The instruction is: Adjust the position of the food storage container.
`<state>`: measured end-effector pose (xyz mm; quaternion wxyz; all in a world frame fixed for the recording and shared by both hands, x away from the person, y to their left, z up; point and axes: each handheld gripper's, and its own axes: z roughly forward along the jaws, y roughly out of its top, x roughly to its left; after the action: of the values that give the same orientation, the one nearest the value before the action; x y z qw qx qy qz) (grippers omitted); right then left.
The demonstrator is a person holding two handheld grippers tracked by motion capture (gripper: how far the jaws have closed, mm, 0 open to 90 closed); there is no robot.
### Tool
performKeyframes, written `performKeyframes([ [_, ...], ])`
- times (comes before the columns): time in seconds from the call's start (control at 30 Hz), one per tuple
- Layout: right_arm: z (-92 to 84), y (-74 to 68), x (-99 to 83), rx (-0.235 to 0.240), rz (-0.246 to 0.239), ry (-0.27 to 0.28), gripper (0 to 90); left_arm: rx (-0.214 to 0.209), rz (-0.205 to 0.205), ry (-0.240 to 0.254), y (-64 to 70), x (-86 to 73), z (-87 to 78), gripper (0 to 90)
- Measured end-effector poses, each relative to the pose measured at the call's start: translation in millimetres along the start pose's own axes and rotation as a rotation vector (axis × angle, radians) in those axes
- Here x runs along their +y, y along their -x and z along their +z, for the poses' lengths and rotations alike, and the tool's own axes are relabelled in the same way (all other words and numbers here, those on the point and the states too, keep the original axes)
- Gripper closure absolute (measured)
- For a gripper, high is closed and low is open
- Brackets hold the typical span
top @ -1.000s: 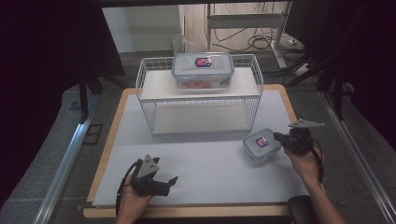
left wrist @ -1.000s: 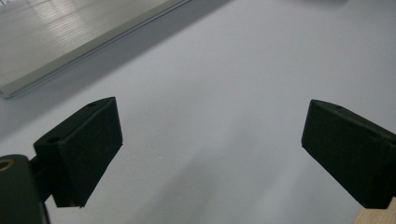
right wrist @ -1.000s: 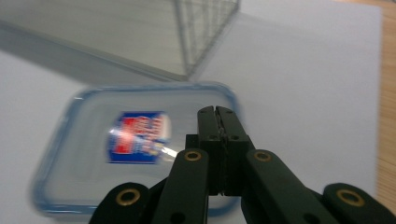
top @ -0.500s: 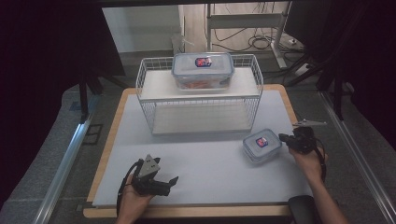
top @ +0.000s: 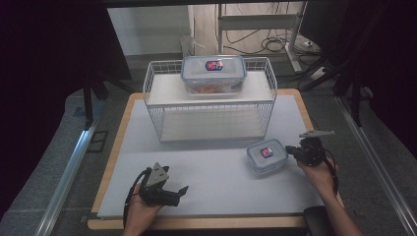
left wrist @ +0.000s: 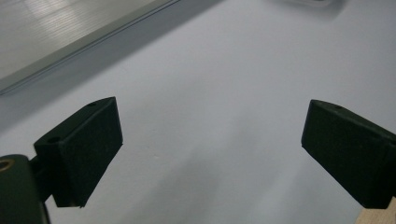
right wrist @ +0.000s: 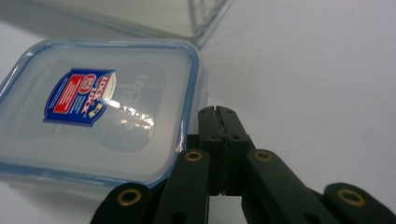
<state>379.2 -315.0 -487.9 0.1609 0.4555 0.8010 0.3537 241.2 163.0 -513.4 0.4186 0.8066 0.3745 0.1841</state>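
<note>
Right gripper view showed the right gripper [right wrist: 219,112], jaws closed empty, beside the small container [right wrist: 100,116], presumably positioned to push it.

Setting: a lab or test bench, not a home. Wood-edged worktop [top: 118,147] with a plain white mat [top: 216,177] at frame centre. Dark curtains [top: 49,73] screen the left and right sides. Metal frame legs [top: 295,44] and loose cables [top: 275,46] lie on the floor at upper centre. An aluminium rail [top: 69,167] runs along the lower left.
</note>
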Motion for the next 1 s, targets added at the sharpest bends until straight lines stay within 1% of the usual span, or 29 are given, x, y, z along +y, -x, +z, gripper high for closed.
performKeyframes([
  [0.1, 2.3, -11.5, 0.8, 0.022, -0.025, -0.012, 89.7, -0.002, -0.017, 0.010, -1.1, 0.0, -0.5, 4.4],
  [0.27, 8.0, -28.3, 3.8, 0.054, -0.071, -0.018, 89.7, -0.006, -0.024, 0.008, -2.0, -0.1, 0.6, 4.2],
  [0.53, 14.5, -49.0, 6.8, 0.103, -0.109, -0.027, 89.7, -0.009, -0.018, 0.004, -0.3, 0.9, 2.9, 4.2],
  [0.63, 16.6, -56.7, 7.2, 0.132, -0.114, -0.029, 89.7, -0.011, -0.017, 0.002, -0.2, 1.1, 3.5, 4.1],
  [1.0, 27.1, -92.9, 10.3, 0.225, -0.164, -0.040, 89.6, -0.009, -0.018, 0.002, -0.5, 1.2, 4.0, 4.2],
])
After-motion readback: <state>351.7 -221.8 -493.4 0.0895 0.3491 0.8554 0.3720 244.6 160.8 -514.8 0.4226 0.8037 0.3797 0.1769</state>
